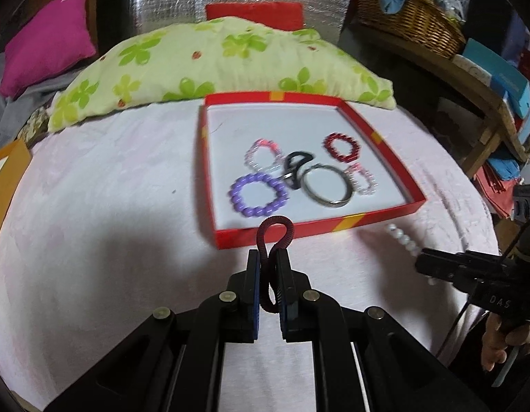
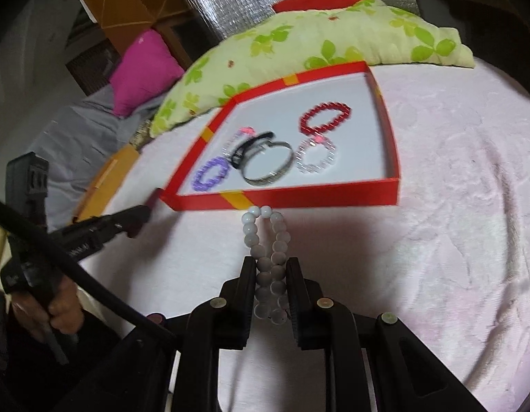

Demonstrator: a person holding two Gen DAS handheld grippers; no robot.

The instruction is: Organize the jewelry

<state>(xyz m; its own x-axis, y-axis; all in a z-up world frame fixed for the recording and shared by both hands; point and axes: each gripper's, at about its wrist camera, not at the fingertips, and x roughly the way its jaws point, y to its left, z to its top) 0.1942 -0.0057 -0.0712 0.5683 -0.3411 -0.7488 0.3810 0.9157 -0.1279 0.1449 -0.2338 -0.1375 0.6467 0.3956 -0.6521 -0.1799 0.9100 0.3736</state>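
A red tray (image 1: 383,137) with a white floor lies on the pink cloth and holds a purple bead bracelet (image 1: 258,195), a pale pink one (image 1: 263,153), a black clip (image 1: 296,169), a metal bangle (image 1: 328,185), a dark red bracelet (image 1: 342,147) and a clear pink one (image 1: 362,179). My left gripper (image 1: 269,257) is shut on a dark red coiled band (image 1: 274,231), just before the tray's near wall. My right gripper (image 2: 271,264) is shut on a white bead bracelet (image 2: 266,250), near the tray's front wall (image 2: 319,197); it shows in the left wrist view (image 1: 424,264).
A green flowered pillow (image 1: 213,61) lies behind the tray. A magenta cushion (image 1: 48,43) sits at the far left, an orange box (image 1: 7,171) at the left edge. A wicker basket (image 1: 409,13) stands on a wooden shelf at the right.
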